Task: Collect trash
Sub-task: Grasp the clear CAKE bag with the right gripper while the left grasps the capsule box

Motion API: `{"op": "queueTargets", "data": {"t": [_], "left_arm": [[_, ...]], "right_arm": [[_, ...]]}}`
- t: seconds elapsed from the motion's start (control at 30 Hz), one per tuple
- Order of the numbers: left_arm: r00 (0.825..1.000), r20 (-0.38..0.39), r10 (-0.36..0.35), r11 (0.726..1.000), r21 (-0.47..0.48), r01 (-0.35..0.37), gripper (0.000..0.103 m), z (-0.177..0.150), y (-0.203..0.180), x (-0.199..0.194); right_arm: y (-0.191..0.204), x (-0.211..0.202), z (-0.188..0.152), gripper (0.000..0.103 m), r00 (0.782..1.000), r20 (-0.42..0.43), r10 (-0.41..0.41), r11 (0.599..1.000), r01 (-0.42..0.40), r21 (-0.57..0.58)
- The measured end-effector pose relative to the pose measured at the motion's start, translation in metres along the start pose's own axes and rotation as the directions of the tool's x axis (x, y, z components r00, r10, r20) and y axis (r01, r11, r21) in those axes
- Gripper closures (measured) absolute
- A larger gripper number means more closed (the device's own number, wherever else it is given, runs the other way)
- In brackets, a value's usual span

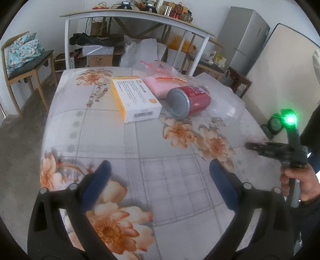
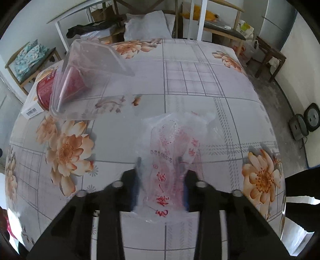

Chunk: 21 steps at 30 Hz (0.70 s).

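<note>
A red can [image 1: 190,102] lies on its side on the floral tablecloth [image 1: 124,136], beside a white and yellow box [image 1: 135,98] and a pink packet [image 1: 160,85] in clear wrap. A clear plastic container [image 2: 88,80] lies tipped over against the can [image 2: 45,90]. My left gripper [image 1: 160,176] is open and empty, above the near part of the table. My right gripper [image 2: 160,176] has its fingers closed against a crumpled clear plastic bag with red print [image 2: 172,152]; it also shows in the left wrist view [image 1: 260,147] at the table's right edge.
A wooden chair [image 1: 26,66] with a flowered cushion stands at the left. A white table [image 1: 130,18] with clutter on and under it stands behind. A grey fridge [image 1: 244,38] and a leaning board [image 1: 280,66] are at the right. Small round devices [image 2: 306,122] sit on the floor.
</note>
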<state>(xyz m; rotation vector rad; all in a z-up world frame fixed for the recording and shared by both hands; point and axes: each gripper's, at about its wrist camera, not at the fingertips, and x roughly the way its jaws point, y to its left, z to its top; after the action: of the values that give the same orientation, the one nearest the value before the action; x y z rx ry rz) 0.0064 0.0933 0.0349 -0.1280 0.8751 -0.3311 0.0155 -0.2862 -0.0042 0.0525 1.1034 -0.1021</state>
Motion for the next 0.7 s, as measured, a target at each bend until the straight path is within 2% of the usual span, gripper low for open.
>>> {"op": "queueTargets", "data": {"t": [0.07, 0.1, 0.17, 0.3, 0.43, 0.5, 0.6, 0.7], "left_arm": [[0.999, 0.003, 0.039, 0.999, -0.019, -0.039, 0.008, 0.006, 0.006, 0.003], [0.999, 0.008, 0.052, 0.998, -0.046, -0.051, 0.008, 0.011, 0.013, 0.005], [0.995, 0.007, 0.102, 0.988, -0.114, -0.100, 0.008, 0.023, 0.029, 0.011], [0.982, -0.002, 0.188, 0.967, -0.174, -0.185, 0.008, 0.055, 0.047, 0.028], [0.967, -0.059, 0.246, 0.959, -0.127, -0.252, 0.008, 0.088, 0.045, 0.065], [0.954, -0.095, 0.283, 0.951, -0.098, -0.292, 0.008, 0.097, 0.040, 0.080], [0.951, -0.132, 0.280, 0.955, -0.066, -0.291, 0.008, 0.109, 0.032, 0.100], [0.937, -0.153, 0.313, 0.945, -0.046, -0.323, 0.007, 0.114, 0.026, 0.114]], "right_arm": [[-0.002, -0.001, -0.001, 0.079, 1.000, 0.010, 0.011, 1.000, -0.011, 0.000], [-0.003, -0.001, -0.002, 0.090, 1.000, 0.019, 0.019, 1.000, -0.019, -0.001], [-0.005, -0.002, -0.003, 0.092, 0.999, 0.025, 0.031, 1.000, -0.031, -0.001], [-0.005, -0.003, -0.006, 0.093, 0.999, 0.038, 0.038, 0.999, -0.037, -0.028], [-0.006, -0.004, -0.009, 0.094, 0.997, 0.055, 0.058, 0.998, -0.057, -0.033], [-0.005, -0.005, -0.010, 0.094, 0.996, 0.061, 0.057, 0.998, -0.055, -0.040], [-0.006, -0.005, -0.011, 0.094, 0.995, 0.068, 0.067, 0.997, -0.064, -0.036], [-0.008, -0.005, -0.010, 0.094, 0.994, 0.071, 0.080, 0.996, -0.078, -0.033]]}}
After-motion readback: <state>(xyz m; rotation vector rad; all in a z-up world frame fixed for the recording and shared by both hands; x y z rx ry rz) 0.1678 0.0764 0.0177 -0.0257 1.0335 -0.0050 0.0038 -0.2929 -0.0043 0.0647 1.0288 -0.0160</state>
